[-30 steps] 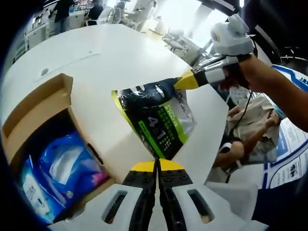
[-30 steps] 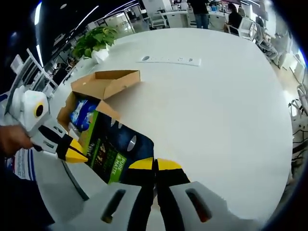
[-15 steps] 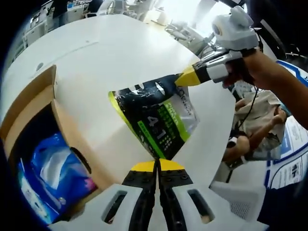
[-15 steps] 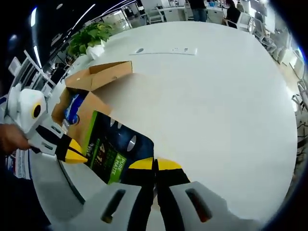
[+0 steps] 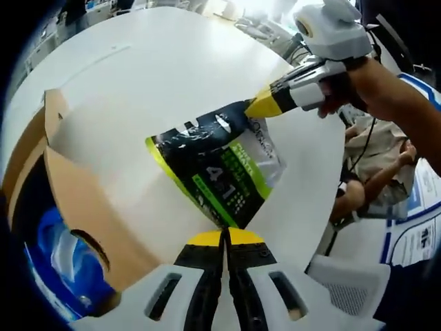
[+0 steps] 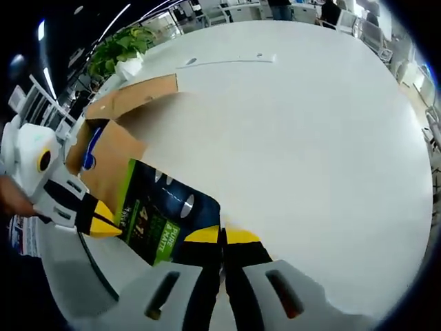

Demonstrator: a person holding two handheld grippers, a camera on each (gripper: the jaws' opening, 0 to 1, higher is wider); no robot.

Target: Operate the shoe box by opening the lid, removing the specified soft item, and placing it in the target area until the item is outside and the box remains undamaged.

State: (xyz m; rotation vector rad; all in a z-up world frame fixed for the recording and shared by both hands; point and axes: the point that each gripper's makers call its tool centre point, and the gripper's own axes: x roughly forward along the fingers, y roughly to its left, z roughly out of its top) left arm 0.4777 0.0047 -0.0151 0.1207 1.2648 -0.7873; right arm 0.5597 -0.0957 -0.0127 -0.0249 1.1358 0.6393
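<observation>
Soft item: a flat, glossy pouch [image 5: 219,169], mostly black, with a bright green panel bearing white print that reads something like "4 in 1", and a pale, silvery side near one corner; its surface is creased and slack.
Where the pouch is: outside the shoe box, stretched between the two grippers over the white table [image 5: 138,83]; in the right gripper view the same pouch [image 6: 165,217] hangs beside the box's cardboard wall. I cannot tell whether any part of it touches the table.
Left gripper [image 5: 224,238]: its yellow-tipped jaws are clenched on the pouch's lower corner, with no gap between the tips. In the right gripper view it [image 6: 103,224] comes in from the left, holding the pouch's green edge.
Right gripper [image 6: 222,236]: jaws pressed together on the pouch's dark corner. In the left gripper view it [image 5: 265,107] reaches in from the right, its yellow tip pinching the pouch's upper corner, with a hand [image 5: 358,86] around its grip.
Shoe box [image 5: 76,221]: brown cardboard, open, lying on the table to the left of the pouch, with a dark oval finger hole in its side wall.
Inside the box: a blue and white plastic pack [image 5: 62,255].
Lid [image 6: 134,96]: a brown cardboard flap, open and lying flat on the table beyond the box.
Background: a green potted plant [image 6: 124,55] at the table's far edge.
</observation>
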